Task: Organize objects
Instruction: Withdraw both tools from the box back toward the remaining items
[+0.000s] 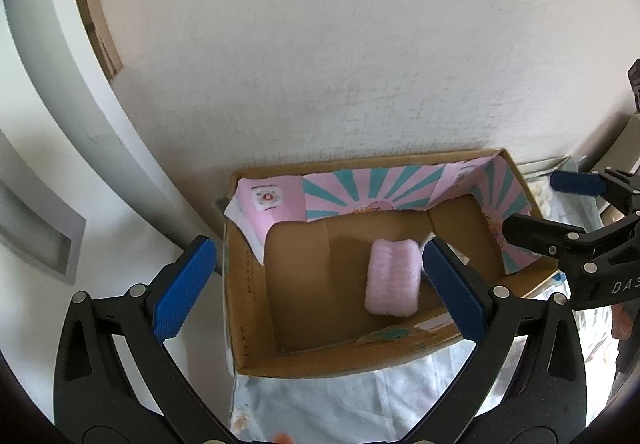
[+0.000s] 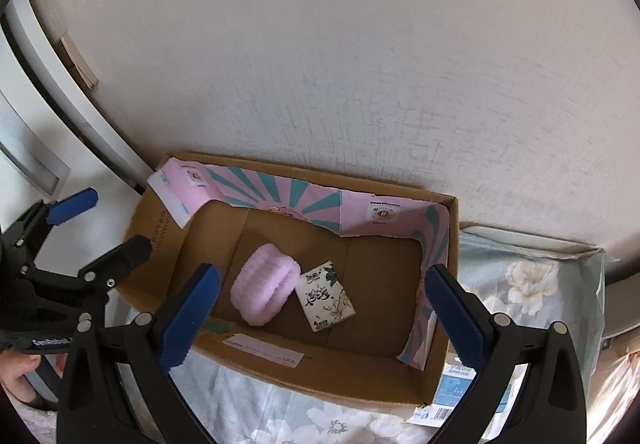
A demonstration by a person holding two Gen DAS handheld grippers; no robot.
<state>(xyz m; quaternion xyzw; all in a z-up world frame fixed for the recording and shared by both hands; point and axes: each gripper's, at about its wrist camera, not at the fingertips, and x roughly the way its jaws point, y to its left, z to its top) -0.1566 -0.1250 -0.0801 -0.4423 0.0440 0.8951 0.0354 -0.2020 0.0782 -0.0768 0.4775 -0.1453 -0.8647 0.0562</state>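
Both hand-held grippers, left (image 1: 320, 292) and right (image 2: 324, 316), hover jaws apart, empty, above the cardboard box (image 2: 320, 372); risk: snagging its loose pink liner (image 2: 432, 220); displacing the pink fluffy roll (image 2: 266, 294) beside the tissue packet (image 2: 326, 296).

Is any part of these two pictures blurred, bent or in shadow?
Left wrist view: lens bends the door frame; pink roll looks soft, box floor shadowed. Right wrist view: sharper, packet print readable; wall edge curves, corners black.

Soft, even daylight; faint shadows; strong fisheye bending at dark edges; slight blur, perhaps motion.
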